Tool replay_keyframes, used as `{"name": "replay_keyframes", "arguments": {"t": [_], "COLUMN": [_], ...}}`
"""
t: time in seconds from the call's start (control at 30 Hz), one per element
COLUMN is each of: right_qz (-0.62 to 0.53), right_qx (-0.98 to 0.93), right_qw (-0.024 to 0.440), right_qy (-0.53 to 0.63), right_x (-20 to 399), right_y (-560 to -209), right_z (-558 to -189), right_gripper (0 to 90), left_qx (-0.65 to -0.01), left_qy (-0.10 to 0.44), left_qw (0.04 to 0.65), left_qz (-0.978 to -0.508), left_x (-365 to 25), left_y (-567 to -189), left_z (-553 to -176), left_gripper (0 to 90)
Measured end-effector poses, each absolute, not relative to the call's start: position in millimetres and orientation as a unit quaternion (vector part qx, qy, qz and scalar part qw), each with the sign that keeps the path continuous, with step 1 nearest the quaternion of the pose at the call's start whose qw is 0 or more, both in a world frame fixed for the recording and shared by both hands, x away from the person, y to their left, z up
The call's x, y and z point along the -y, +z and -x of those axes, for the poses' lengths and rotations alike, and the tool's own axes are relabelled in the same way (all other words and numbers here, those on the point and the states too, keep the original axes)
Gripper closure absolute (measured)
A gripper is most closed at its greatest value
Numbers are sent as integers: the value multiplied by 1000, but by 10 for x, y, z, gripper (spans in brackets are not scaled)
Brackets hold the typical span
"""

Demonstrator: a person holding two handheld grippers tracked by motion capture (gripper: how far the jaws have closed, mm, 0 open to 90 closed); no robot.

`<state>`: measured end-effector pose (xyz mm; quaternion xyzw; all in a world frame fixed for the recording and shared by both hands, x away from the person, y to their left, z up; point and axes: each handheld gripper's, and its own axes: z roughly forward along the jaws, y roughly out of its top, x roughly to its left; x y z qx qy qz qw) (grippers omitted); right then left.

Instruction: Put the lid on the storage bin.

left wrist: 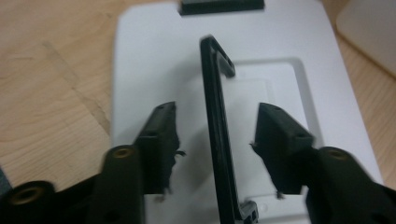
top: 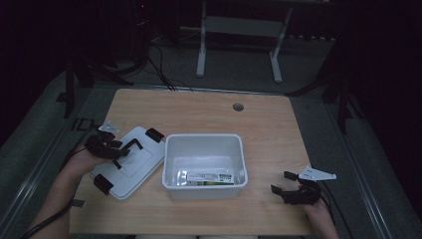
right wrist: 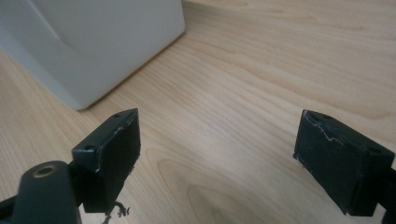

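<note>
White plastic lid [top: 128,162] is lying flat on the wooden bench [top: 268,124], just left of the open white tub [top: 205,167], its long axis running from the near-left toward the far-right, black clips at both short ends. Left claw [left wrist: 215,140] is hovering over it, straddling the raised black handle [left wrist: 218,135]; its pads [left wrist: 159,140] are half spread, standing clear on both sides of the bar and not pinching it. Judging by that, the step in hand is the grasp on the handle, and the next move is calling for the claw to press together on the bar, lift the lid level, carry it right and line its long axis up with the tub's. Inside the tub a flat green-and-white packet [top: 206,177] is lying along the near wall. Farther right, right claw [top: 284,182] is resting low over bare bench, spread wide with nothing between its pads [right wrist: 116,149], pointing left toward the tub
</note>
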<state>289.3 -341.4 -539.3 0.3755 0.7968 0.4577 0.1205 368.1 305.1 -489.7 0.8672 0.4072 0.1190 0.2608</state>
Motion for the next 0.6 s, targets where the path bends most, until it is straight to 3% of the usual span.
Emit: {"name": "replay_keyframes", "arguments": {"t": [0.13,0.27,0.3,0.33,0.6], "right_qz": [-382,-384,-382,-383,-387], "right_qx": [-793,-793,-794,-793,-789], "right_qw": [120,120,120,118,116], "right_qy": [459,458,458,459,463], "right_x": [3436,3437,3436,3438,3473], "right_y": [-5422,-5436,-5439,-5438,-5442], "right_z": [-2889,-2889,-2889,-2889,-2892], "right_gripper": [141,142,142,142,142], "left_qx": [-400,-397,-397,-397,-396], "left_qy": [95,70,64,59,35], "left_qw": [255,227,226,220,230], "left_qz": [-875,-887,-887,-889,-888], "left_x": [-3024,-2970,-2957,-2945,-2989], "left_y": [-4901,-4912,-4915,-4922,-4885], "left_z": [-3730,-3810,-3821,-3833,-3830], "left_gripper": [620,658,747,777,832]}}
